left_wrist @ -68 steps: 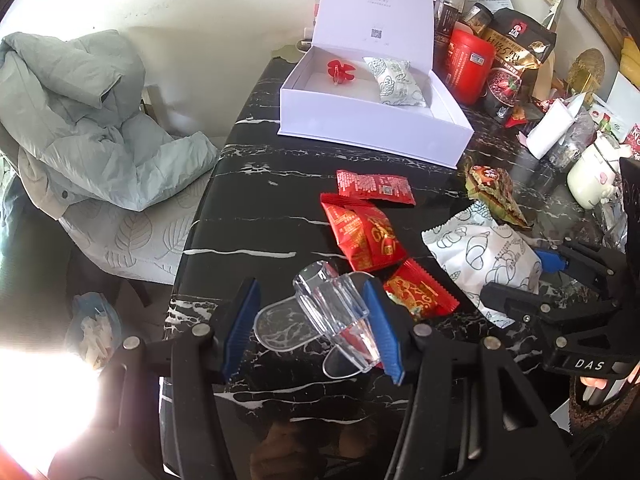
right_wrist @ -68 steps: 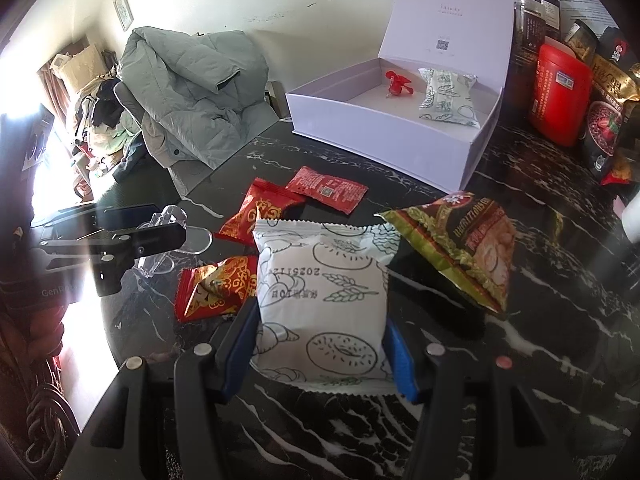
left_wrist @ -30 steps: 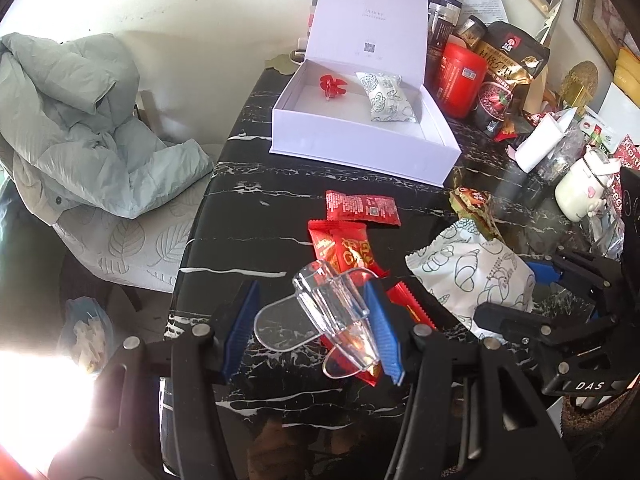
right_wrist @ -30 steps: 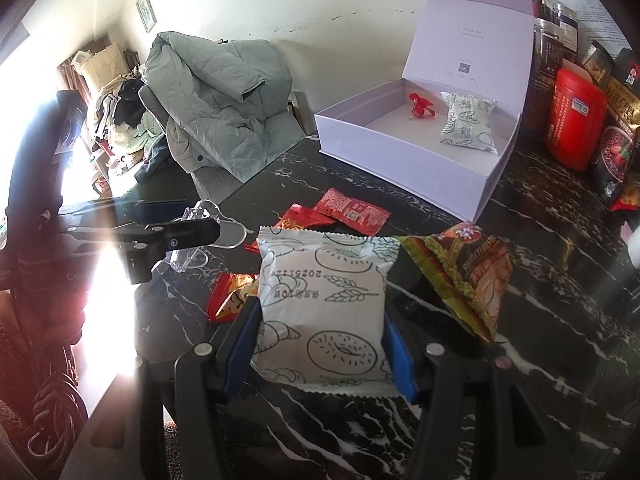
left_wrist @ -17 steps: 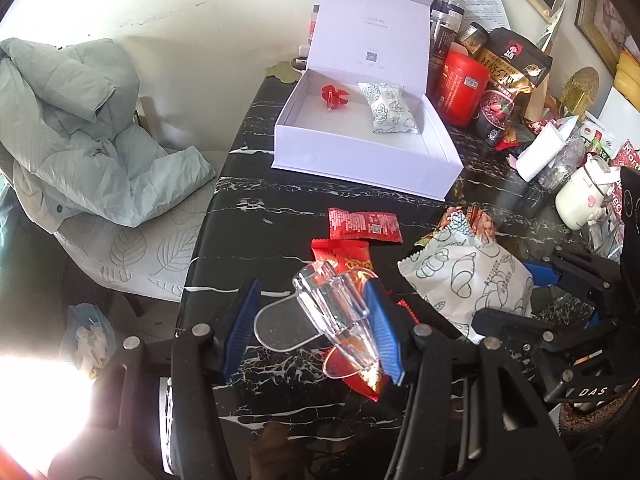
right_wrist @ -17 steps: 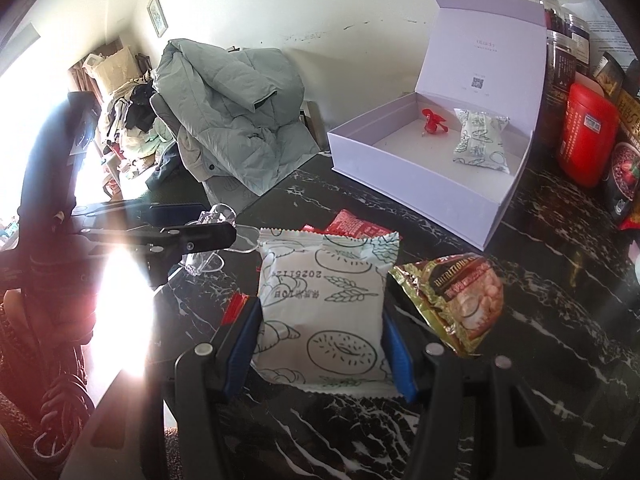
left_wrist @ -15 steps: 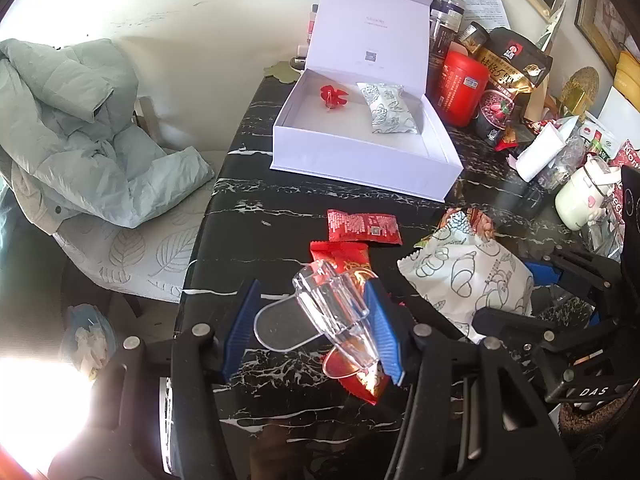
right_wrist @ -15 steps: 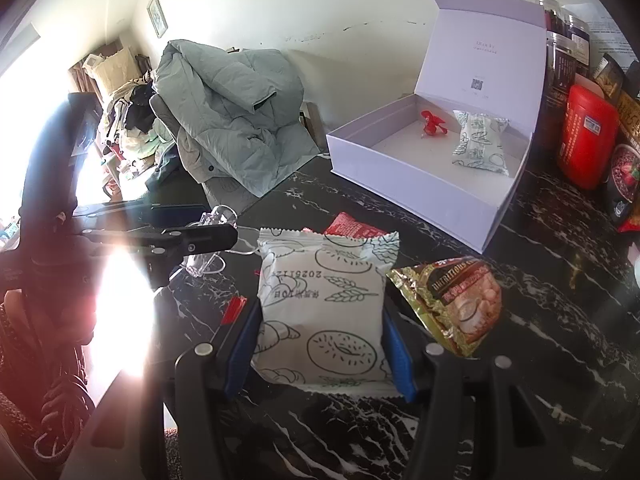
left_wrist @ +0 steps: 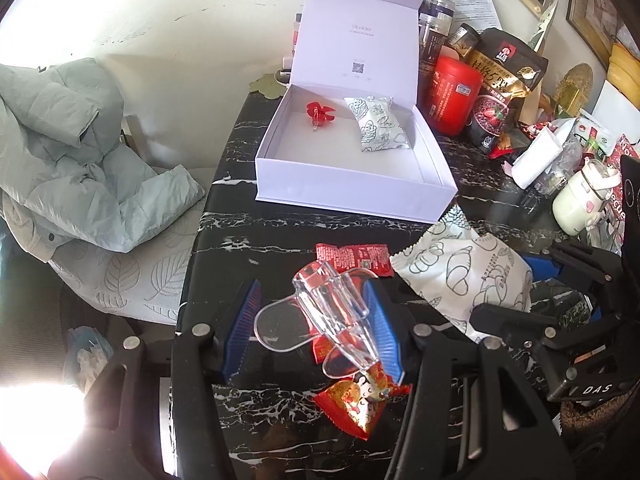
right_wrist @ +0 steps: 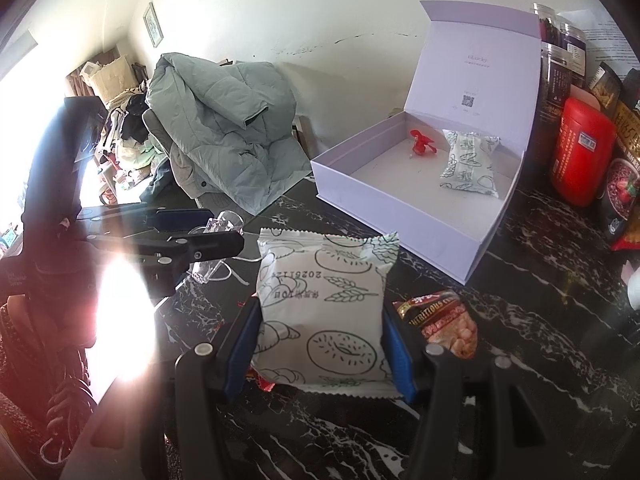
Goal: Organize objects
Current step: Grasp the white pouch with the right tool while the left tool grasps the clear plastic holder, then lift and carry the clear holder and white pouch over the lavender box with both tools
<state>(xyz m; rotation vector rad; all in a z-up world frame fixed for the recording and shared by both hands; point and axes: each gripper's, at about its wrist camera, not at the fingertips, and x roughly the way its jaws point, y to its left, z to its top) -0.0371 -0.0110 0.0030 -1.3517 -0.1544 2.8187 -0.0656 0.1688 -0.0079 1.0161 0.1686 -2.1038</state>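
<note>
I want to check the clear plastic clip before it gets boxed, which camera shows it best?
The left wrist view: the clear plastic clip fills the middle, held between the left gripper pads. In the right wrist view the clip is small, off to the side, partly hidden by that gripper and washed by glare.

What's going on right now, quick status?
Left gripper shut on clear clip. Right gripper shut on white snack packet. Open white box ahead, path clear.

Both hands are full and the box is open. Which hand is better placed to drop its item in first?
Probably the right. The right gripper holds a white snack pack, and the white box lies just beyond it. The left gripper, holding a clear clip, sits farther back.
</note>
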